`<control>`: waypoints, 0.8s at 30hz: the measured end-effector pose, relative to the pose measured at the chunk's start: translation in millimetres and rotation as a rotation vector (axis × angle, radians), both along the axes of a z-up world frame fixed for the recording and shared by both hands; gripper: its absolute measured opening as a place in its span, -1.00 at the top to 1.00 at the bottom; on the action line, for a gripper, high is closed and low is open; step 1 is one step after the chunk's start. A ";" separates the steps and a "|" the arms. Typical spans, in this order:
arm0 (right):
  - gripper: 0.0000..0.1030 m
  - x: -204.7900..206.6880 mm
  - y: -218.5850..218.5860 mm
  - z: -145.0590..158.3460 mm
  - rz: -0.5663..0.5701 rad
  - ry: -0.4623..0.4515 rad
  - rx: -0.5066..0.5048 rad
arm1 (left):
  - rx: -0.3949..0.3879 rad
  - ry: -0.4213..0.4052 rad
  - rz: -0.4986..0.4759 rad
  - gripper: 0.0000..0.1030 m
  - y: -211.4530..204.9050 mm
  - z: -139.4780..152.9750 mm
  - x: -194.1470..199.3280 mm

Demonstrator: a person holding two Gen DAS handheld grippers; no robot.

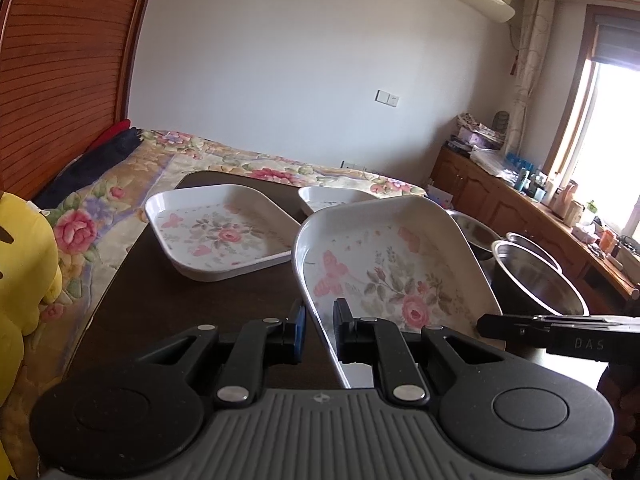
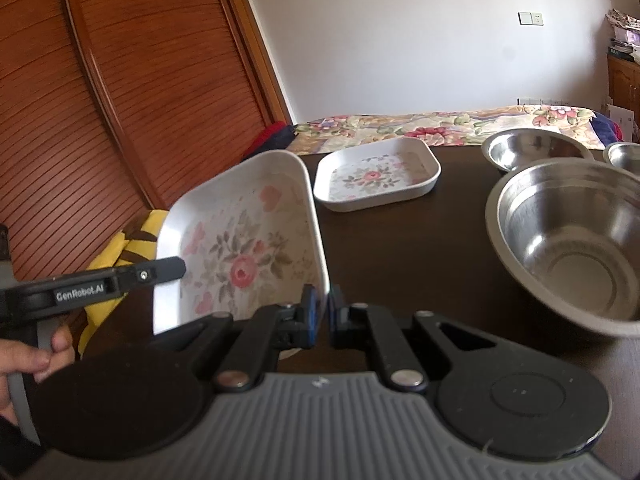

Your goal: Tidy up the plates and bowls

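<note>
A white square plate with a pink floral print (image 1: 384,264) (image 2: 240,240) hangs tilted above the dark table (image 1: 208,312). My left gripper (image 1: 320,320) is shut on its near rim. My right gripper (image 2: 322,304) is shut on the opposite edge and enters the left wrist view from the right (image 1: 486,324). A matching floral plate (image 1: 220,236) lies flat on the table, with a smaller one (image 1: 332,200) (image 2: 376,176) farther back. A large steel bowl (image 2: 568,248) (image 1: 536,276) stands to the right, with two smaller steel bowls (image 2: 536,152) (image 2: 624,156) behind it.
A bed with a floral cover (image 1: 168,160) runs along the table's far and left sides. A yellow plush toy (image 1: 24,264) lies on it by the table's left edge. A wooden slatted wardrobe (image 2: 120,100) stands behind. A hand (image 2: 28,356) holds the left gripper's handle.
</note>
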State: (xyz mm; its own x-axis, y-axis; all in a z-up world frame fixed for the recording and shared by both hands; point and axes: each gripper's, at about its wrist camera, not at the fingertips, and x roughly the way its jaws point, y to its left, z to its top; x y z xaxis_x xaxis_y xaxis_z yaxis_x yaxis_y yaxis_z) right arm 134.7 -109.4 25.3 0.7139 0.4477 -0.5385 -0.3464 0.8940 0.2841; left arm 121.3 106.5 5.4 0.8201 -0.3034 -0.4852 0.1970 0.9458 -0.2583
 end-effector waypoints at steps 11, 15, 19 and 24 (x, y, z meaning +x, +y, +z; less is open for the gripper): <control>0.84 -36.0 -8.6 -12.5 0.026 0.013 0.007 | -0.006 0.009 -0.039 0.19 -7.5 -6.8 -16.2; 0.84 -40.4 -9.6 -16.6 0.030 0.027 0.004 | -0.002 0.021 -0.051 0.19 -10.5 -10.1 -15.4; 0.83 -42.6 -6.8 -17.0 0.031 0.024 -0.008 | 0.019 0.034 -0.056 0.19 -13.9 -14.2 -12.2; 0.80 -44.3 -4.3 -19.8 0.030 0.019 -0.032 | 0.039 0.056 -0.059 0.19 -18.2 -20.3 -4.9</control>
State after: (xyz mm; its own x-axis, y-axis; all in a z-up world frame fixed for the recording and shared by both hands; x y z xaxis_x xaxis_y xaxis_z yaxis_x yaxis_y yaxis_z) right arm 90.4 -113.6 5.5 0.6901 0.4506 -0.5664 -0.3676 0.8923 0.2621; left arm 116.4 88.3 -14.9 0.7727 -0.3306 -0.5419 0.2396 0.9424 -0.2334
